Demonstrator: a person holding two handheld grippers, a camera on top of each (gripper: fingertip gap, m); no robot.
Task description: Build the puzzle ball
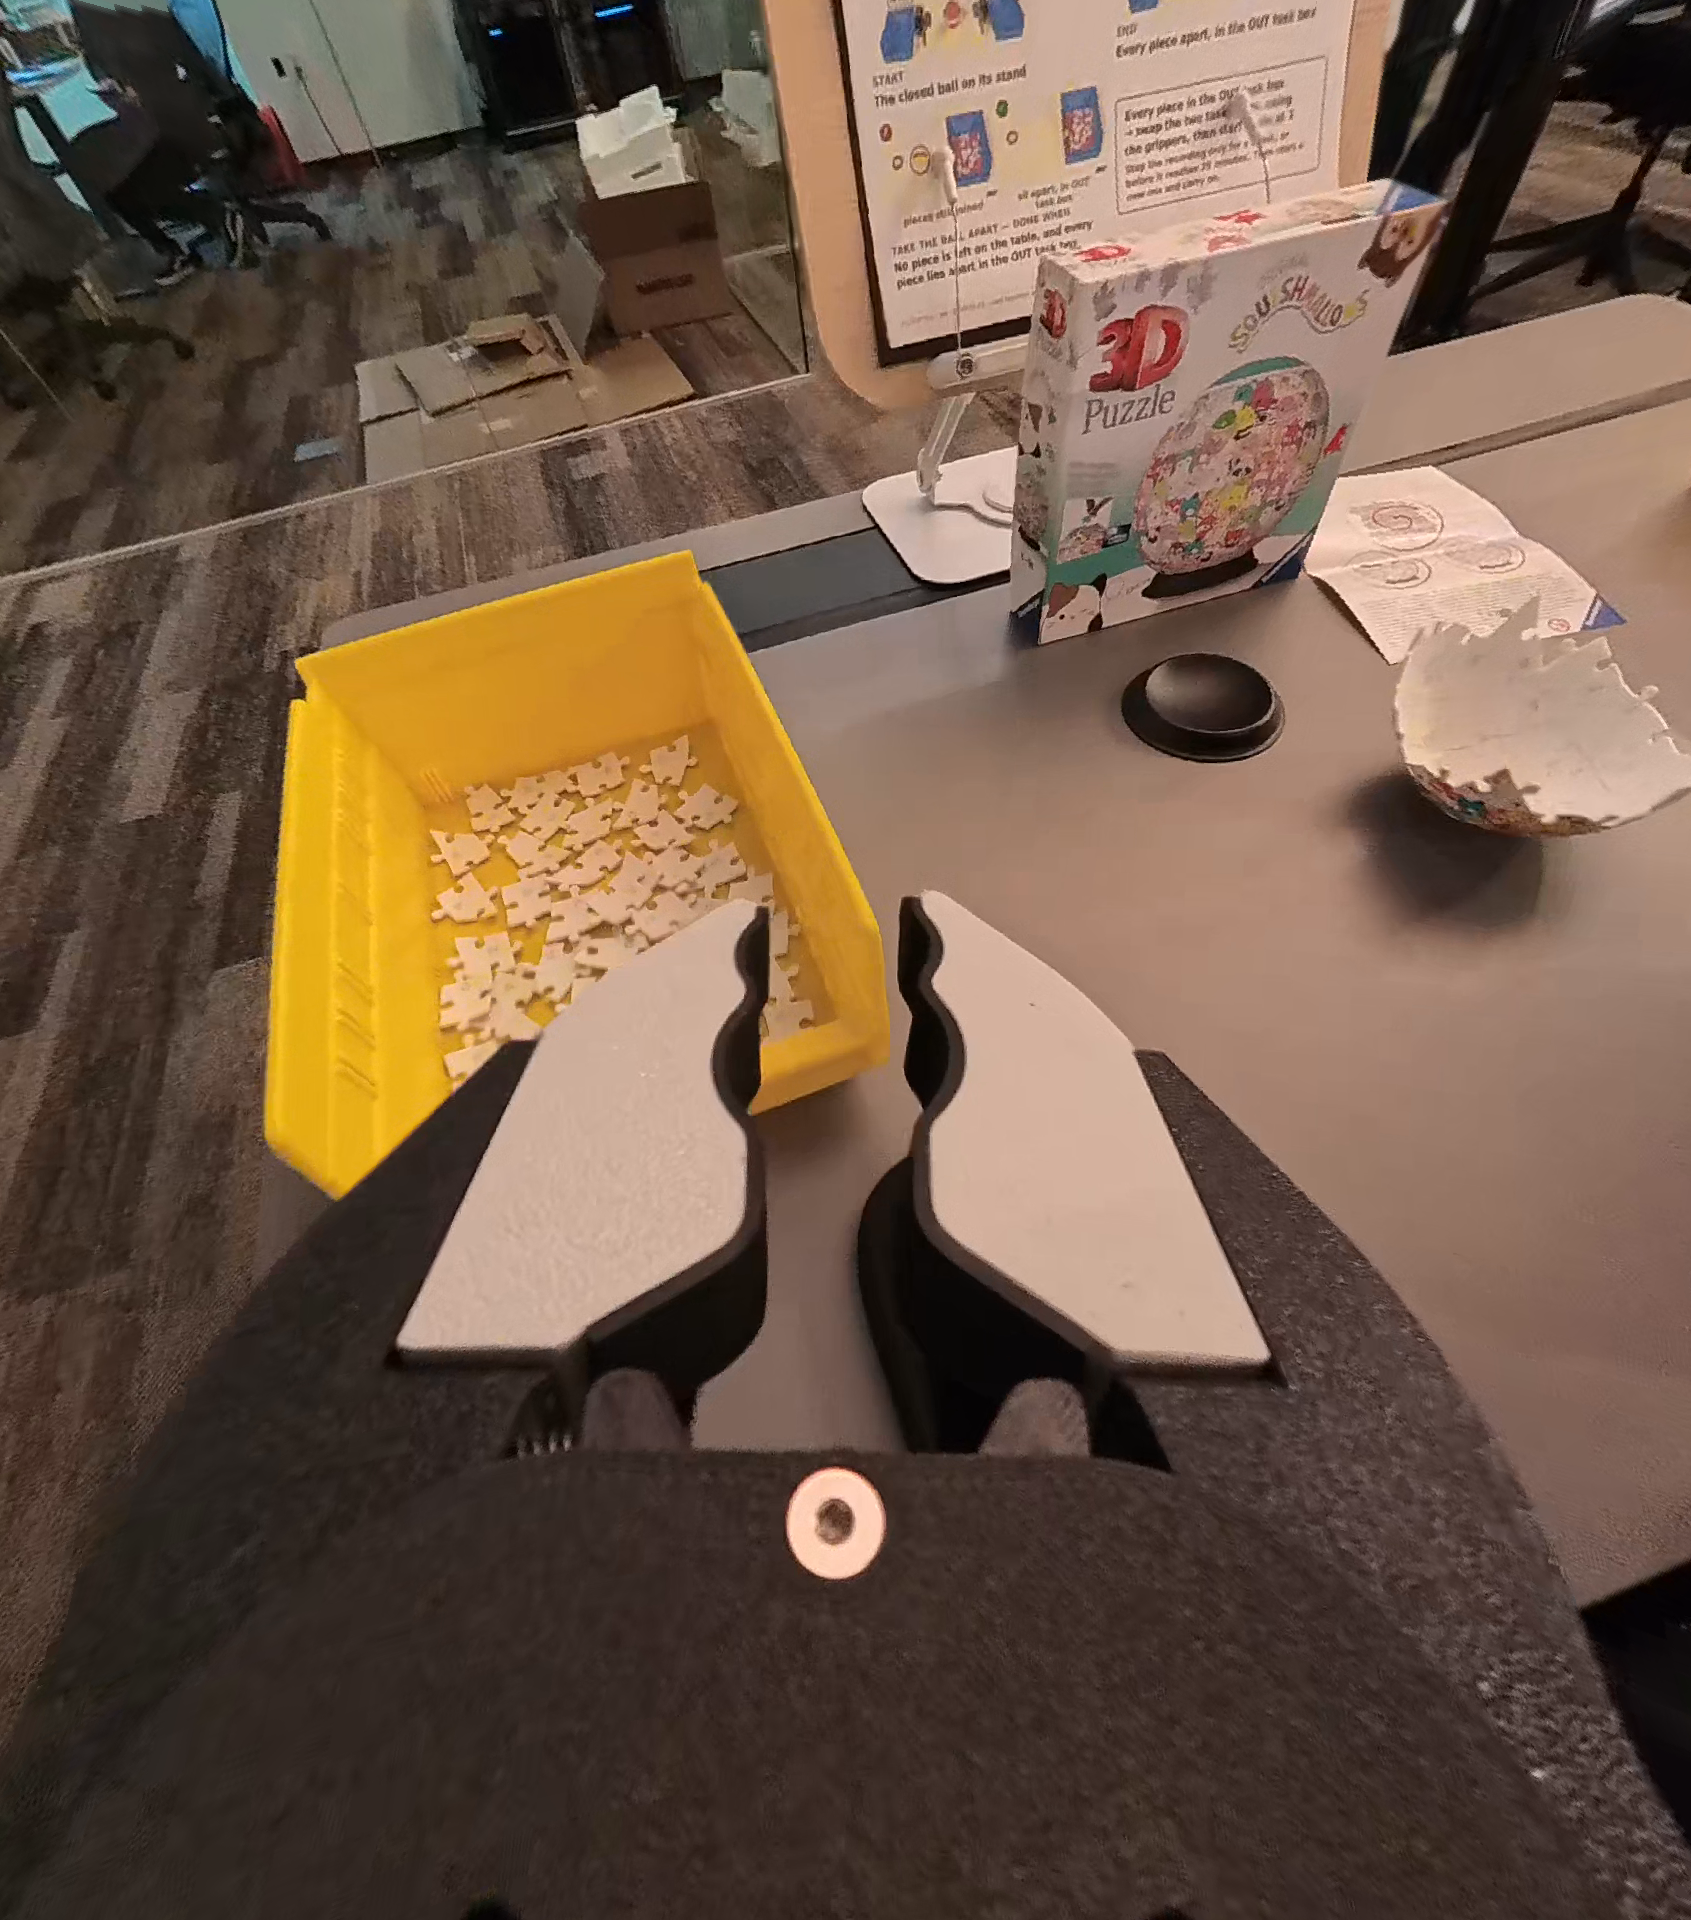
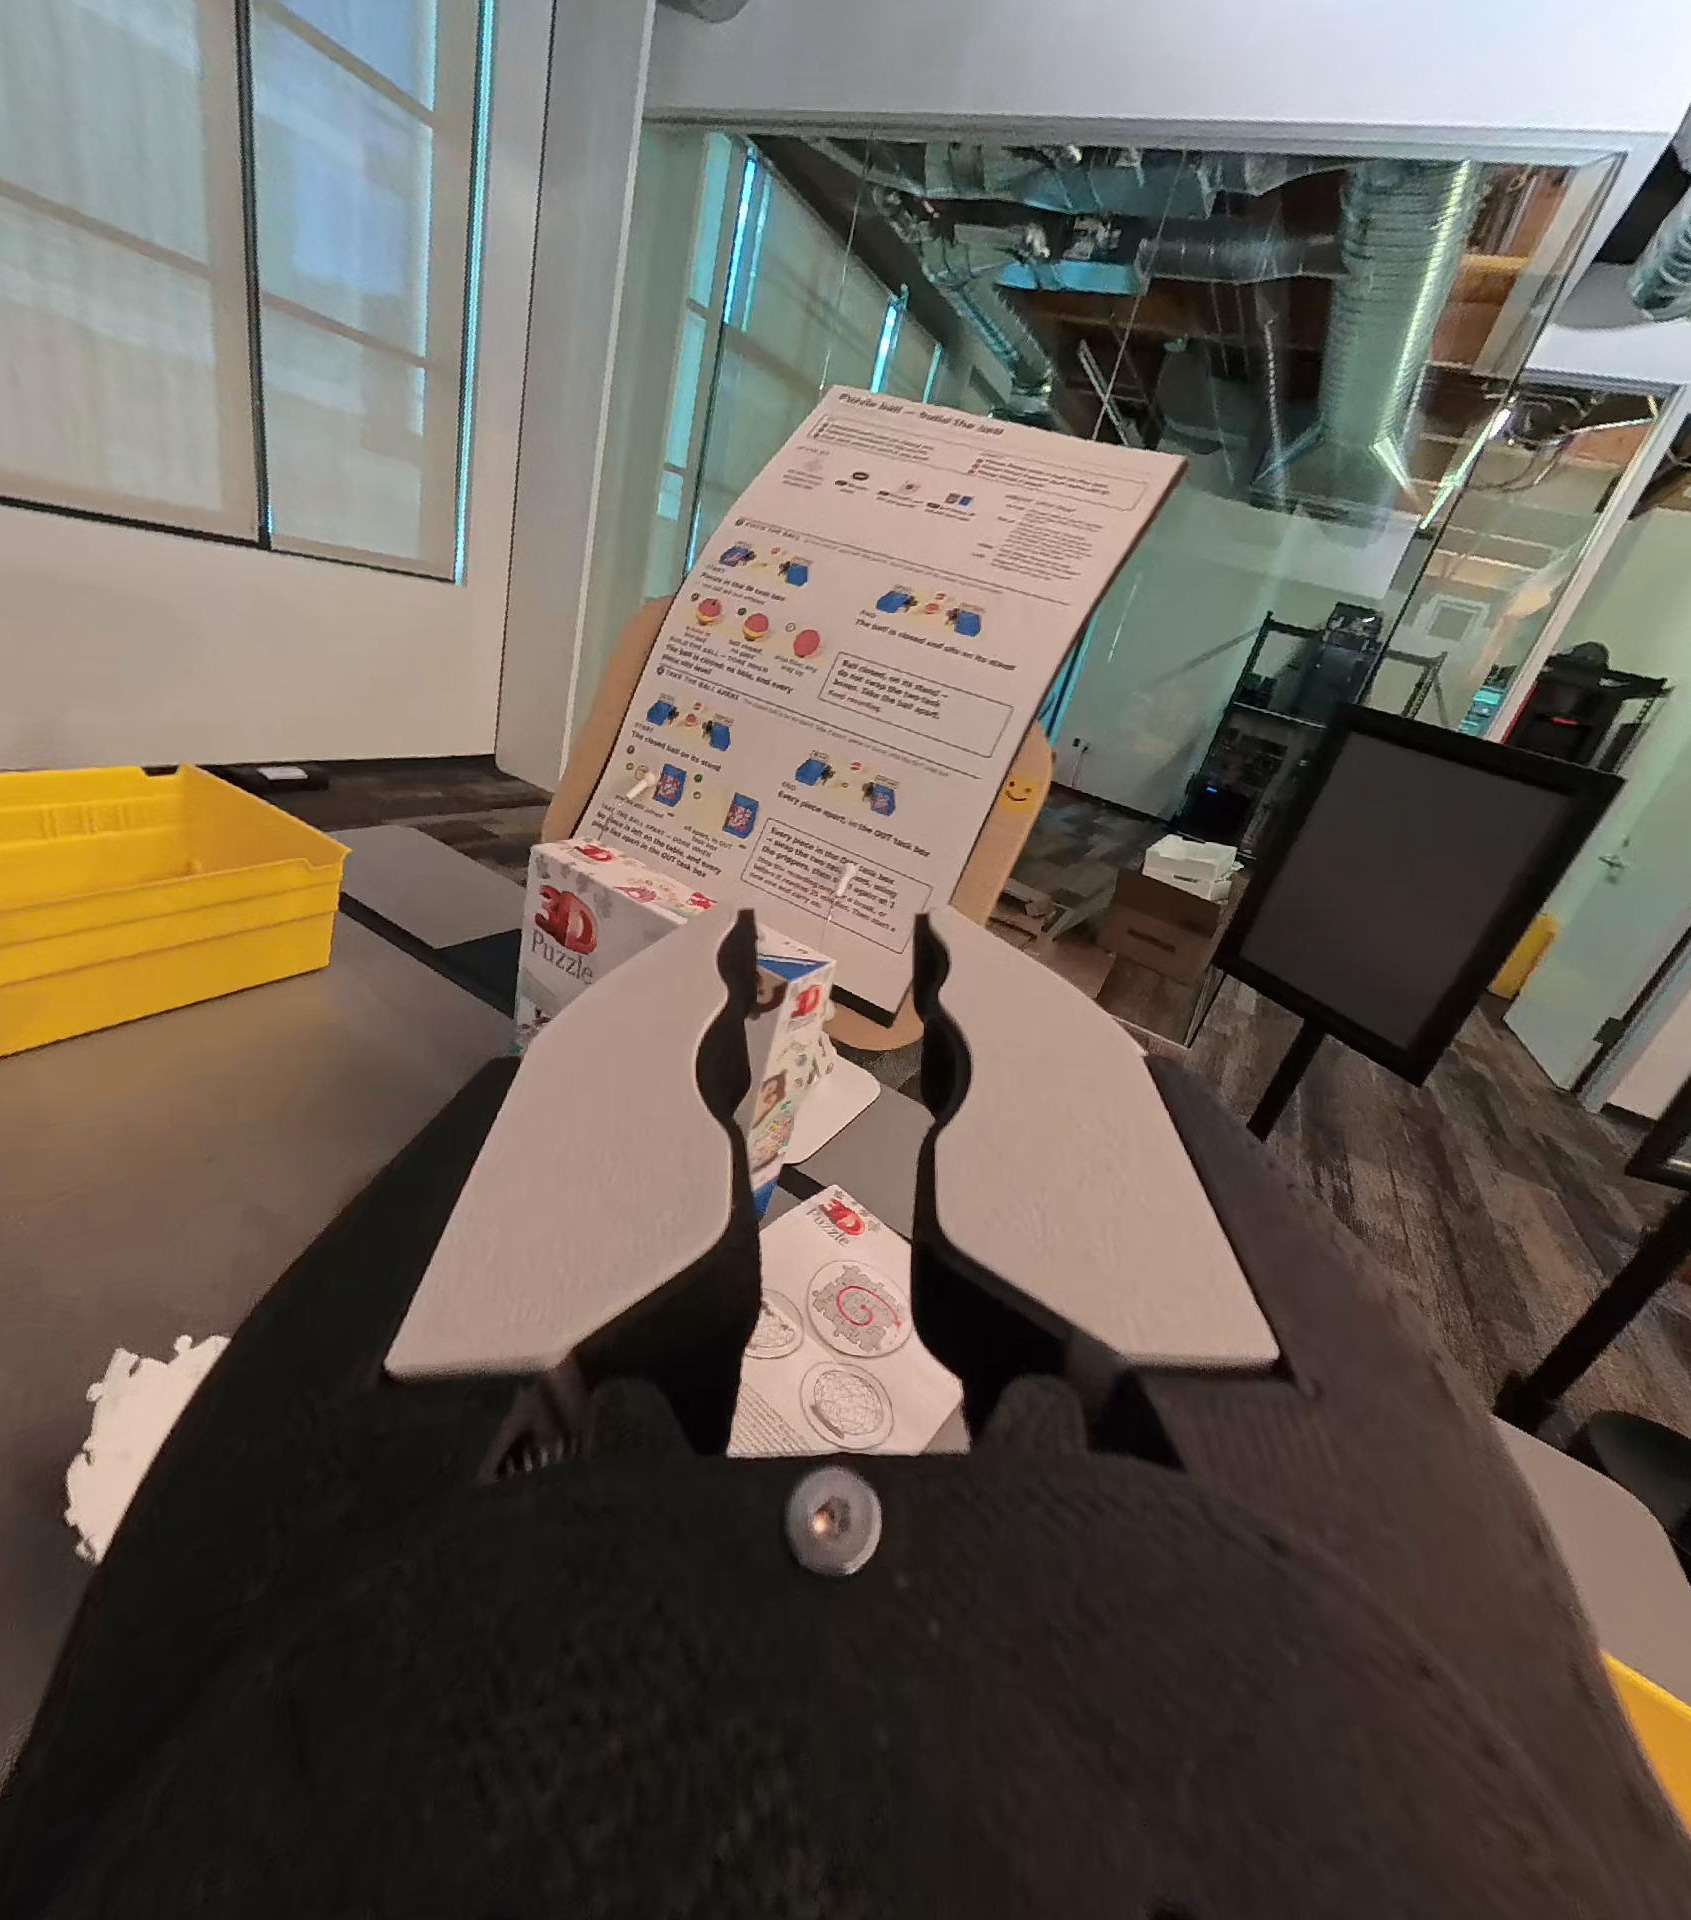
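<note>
Lying loose in the yellow plastic bin (image 1: 550, 665), the white jigsaw pieces (image 1: 592, 873) wait just ahead-left of the left hand-held gripper (image 1: 833, 914).
Both hand-held grippers gape empty; the right hand-held gripper (image 2: 830, 935) points away, the half-built white puzzle shell (image 1: 1537, 727) resting right on the grey surface (image 1: 1236, 1039).

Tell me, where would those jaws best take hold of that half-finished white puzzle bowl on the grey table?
Probably at the rim of the half-built white puzzle shell, coming from above. It rests on its rounded bottom with the hollow facing up, so one finger could slip inside and one outside the thin wall. The jagged edge of knobs looks fragile; a smoother stretch of rim seems safer. The left gripper is open and empty.
</note>
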